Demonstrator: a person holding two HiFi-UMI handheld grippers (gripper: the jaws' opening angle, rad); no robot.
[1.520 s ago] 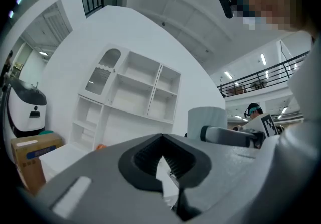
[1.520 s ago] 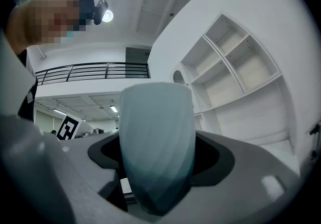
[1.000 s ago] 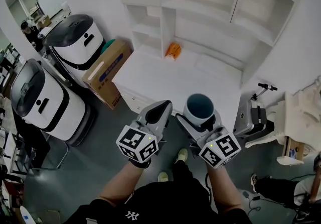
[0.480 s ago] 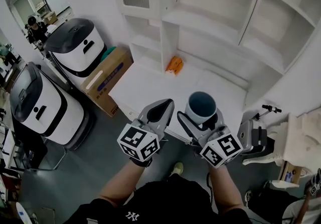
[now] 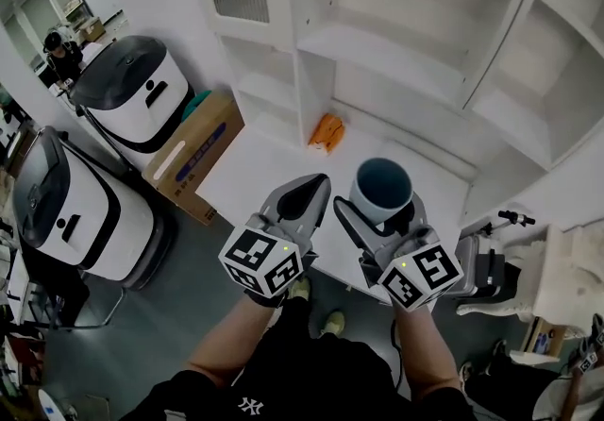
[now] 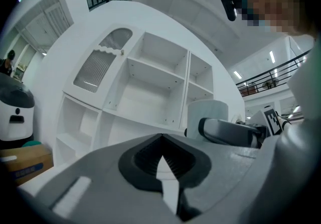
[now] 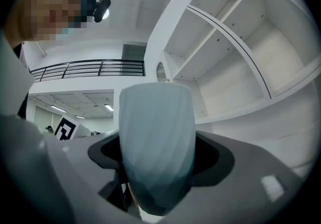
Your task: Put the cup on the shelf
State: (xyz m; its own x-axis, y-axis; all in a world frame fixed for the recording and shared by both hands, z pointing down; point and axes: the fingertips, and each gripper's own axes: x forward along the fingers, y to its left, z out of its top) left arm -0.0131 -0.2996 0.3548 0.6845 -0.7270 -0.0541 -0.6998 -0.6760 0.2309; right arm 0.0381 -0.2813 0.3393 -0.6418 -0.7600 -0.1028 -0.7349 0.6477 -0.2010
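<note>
The cup [image 5: 382, 189] is pale grey-blue with a dark teal inside, upright in my right gripper [image 5: 376, 212], which is shut on it. In the right gripper view the cup [image 7: 156, 142] fills the middle between the jaws, held up in front of the white shelf unit [image 7: 241, 52]. My left gripper [image 5: 304, 197] is beside it on the left, shut with nothing in it; its jaws [image 6: 163, 168] meet in the left gripper view. The shelf unit [image 5: 396, 42] rises ahead above a white table [image 5: 255, 164].
An orange thing [image 5: 327, 131] lies on the table near the shelf's lower openings. A cardboard box [image 5: 193, 150] and two white-and-black machines [image 5: 132, 93] stand at the left. A person [image 5: 61, 51] stands far left. White furniture [image 5: 566, 268] is at the right.
The view has closed in on the shelf unit. Both grippers have risen and moved forward over the table's edge, the cup still held upright.
</note>
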